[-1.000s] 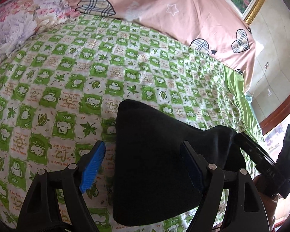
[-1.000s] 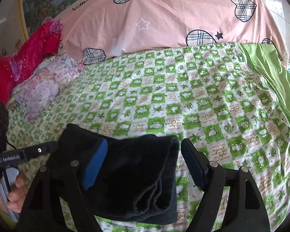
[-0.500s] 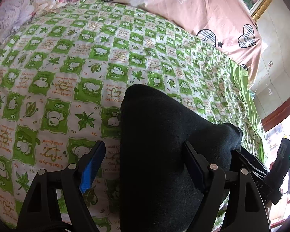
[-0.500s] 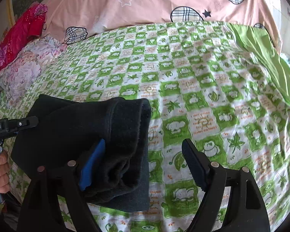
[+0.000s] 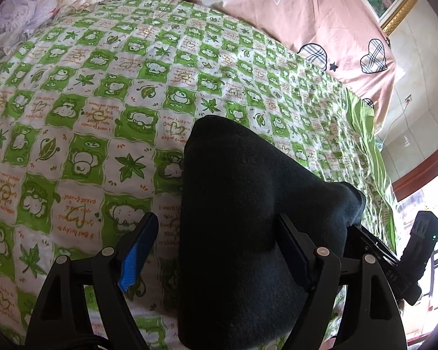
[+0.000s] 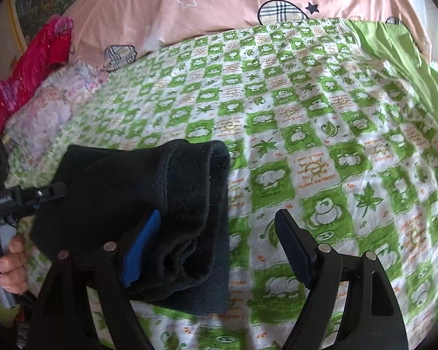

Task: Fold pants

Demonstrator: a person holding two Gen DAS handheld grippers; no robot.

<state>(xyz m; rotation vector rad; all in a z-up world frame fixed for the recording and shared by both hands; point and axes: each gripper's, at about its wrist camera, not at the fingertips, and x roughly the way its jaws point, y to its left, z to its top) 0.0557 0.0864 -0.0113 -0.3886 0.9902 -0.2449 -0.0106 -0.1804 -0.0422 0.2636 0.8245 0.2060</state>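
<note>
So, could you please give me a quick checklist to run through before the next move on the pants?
1. Left tongs open: ok, fingers spread wide.
2. Right tongs open: ok.
3. Black pants released: cannot tell, one blue pad of each tongs lies at the cloth.
4. Pants folded into a bundle: ok, stacked layers show at the open end.
5. Bundle lying on the green checked sheet: ok.
6. Edges aligned: cannot tell, the bundle's near end is hidden.
</note>
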